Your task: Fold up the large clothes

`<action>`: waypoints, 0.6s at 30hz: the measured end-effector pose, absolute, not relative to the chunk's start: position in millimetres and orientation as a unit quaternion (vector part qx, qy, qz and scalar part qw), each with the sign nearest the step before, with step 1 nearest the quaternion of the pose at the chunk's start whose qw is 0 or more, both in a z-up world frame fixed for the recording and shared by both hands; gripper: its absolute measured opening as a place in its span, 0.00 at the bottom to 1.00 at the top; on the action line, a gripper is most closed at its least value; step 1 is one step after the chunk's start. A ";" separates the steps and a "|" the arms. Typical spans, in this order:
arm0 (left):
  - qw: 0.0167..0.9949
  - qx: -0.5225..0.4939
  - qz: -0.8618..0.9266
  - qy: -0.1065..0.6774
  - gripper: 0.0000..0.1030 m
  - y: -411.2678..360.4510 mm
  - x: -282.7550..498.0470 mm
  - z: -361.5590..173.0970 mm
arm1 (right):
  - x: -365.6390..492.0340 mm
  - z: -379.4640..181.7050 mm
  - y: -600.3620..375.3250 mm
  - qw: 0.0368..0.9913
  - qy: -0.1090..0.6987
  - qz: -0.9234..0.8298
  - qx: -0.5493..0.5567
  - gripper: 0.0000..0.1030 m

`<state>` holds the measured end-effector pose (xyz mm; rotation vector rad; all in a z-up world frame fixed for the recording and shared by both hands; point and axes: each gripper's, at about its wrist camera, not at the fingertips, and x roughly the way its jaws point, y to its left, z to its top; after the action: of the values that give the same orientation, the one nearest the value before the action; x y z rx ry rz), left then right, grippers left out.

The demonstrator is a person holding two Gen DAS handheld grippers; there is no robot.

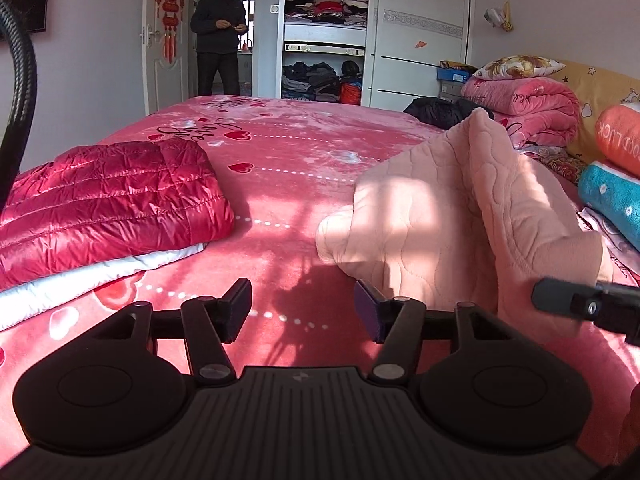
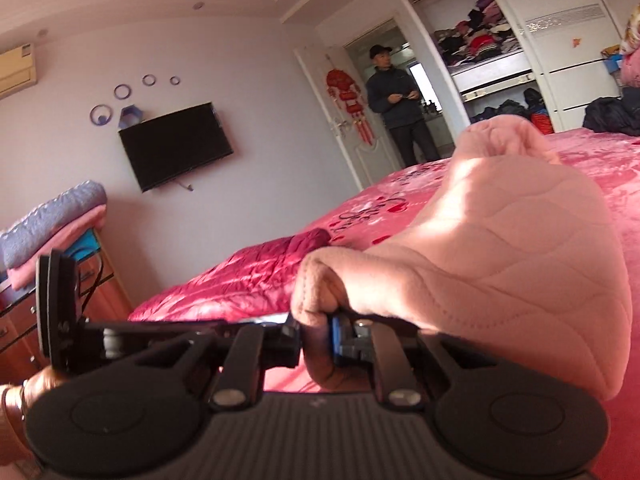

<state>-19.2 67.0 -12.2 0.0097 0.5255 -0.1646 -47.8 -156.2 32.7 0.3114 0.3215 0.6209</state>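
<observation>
Pink quilted garment (image 1: 460, 216) lies heaped on the bed (image 1: 288, 152), just ahead and to the right of the left gripper (image 1: 304, 308). That gripper hangs over bare bedspread with its jaws well apart and nothing between them. The right gripper (image 2: 316, 332) has its jaws closed tight on a thick, rolled edge of the garment, and the cloth rises from the pinch into a tall fold in front of it, draping away to its right.

The step in hand looks like carrying that pinched edge across to make a fold. To do it well, the right gripper should keep its clamp firm, since the plush cloth is bulky and could slide out of a loose bite. Lifting the edge high enough for the trailing cloth to clear the bedspread would stop it bunching underneath. The left gripper is free and near the garment's closest edge, so it could take hold there or pin that edge down to keep the fold line straight.

A folded red puffer jacket (image 1: 108, 200) sits ahead and to the left of the left gripper, well apart from the pink cloth; the swing should stay clear of it.
</observation>
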 end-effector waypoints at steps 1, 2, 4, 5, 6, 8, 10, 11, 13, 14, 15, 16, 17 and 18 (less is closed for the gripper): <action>0.963 0.006 -0.082 0.258 0.70 70.4 -23.1 -9.3 | -55.3 30.4 -145.7 0.924 0.164 0.314 0.145 0.12; 0.963 0.007 -0.083 0.256 0.71 71.7 -27.0 -4.6 | -63.3 27.4 -136.5 0.920 0.172 0.323 0.142 0.12; 0.964 0.005 -0.088 0.251 0.72 75.4 -34.1 2.5 | -79.7 22.0 -120.6 0.912 0.189 0.337 0.135 0.12; 0.964 0.002 -0.091 0.248 0.73 76.6 -37.2 7.6 | -87.7 20.8 -115.0 0.910 0.194 0.341 0.131 0.12; 0.965 0.001 -0.093 0.246 0.74 78.2 -40.2 9.6 | -95.0 19.2 -110.9 0.909 0.200 0.343 0.131 0.12; 0.965 -0.003 -0.101 0.242 0.75 83.2 -48.8 14.6 | -113.1 17.1 -106.4 0.904 0.213 0.342 0.145 0.12; 0.964 -0.005 -0.108 0.244 0.75 81.7 -54.8 16.3 | -127.3 17.8 -104.5 0.900 0.223 0.337 0.162 0.12; 0.963 -0.006 -0.113 0.246 0.76 81.5 -58.9 16.3 | -134.3 18.5 -103.7 0.899 0.226 0.335 0.168 0.12; 0.961 -0.004 -0.120 0.251 0.76 79.8 -63.1 15.3 | -144.1 19.1 -101.5 0.896 0.236 0.331 0.179 0.12; 0.960 -0.004 -0.123 0.253 0.77 80.6 -65.1 13.7 | -145.4 18.1 -99.5 0.896 0.242 0.329 0.177 0.12; 0.959 -0.005 -0.125 0.255 0.77 80.8 -66.4 12.0 | -145.7 15.3 -97.0 0.896 0.249 0.326 0.170 0.12; 0.957 -0.008 -0.128 0.259 0.77 80.6 -66.4 9.4 | -146.5 10.9 -93.4 0.898 0.257 0.320 0.162 0.12; 0.956 -0.010 -0.132 0.263 0.77 80.2 -67.0 7.3 | -145.8 6.2 -90.4 0.898 0.266 0.314 0.157 0.12; 0.954 -0.010 -0.135 0.266 0.77 79.1 -68.9 4.9 | -143.4 2.1 -89.1 0.896 0.276 0.311 0.156 0.12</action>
<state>-68.9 79.1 4.9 -0.0195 0.5412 -0.2743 -143.4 -89.1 2.1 0.3229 0.5718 0.6454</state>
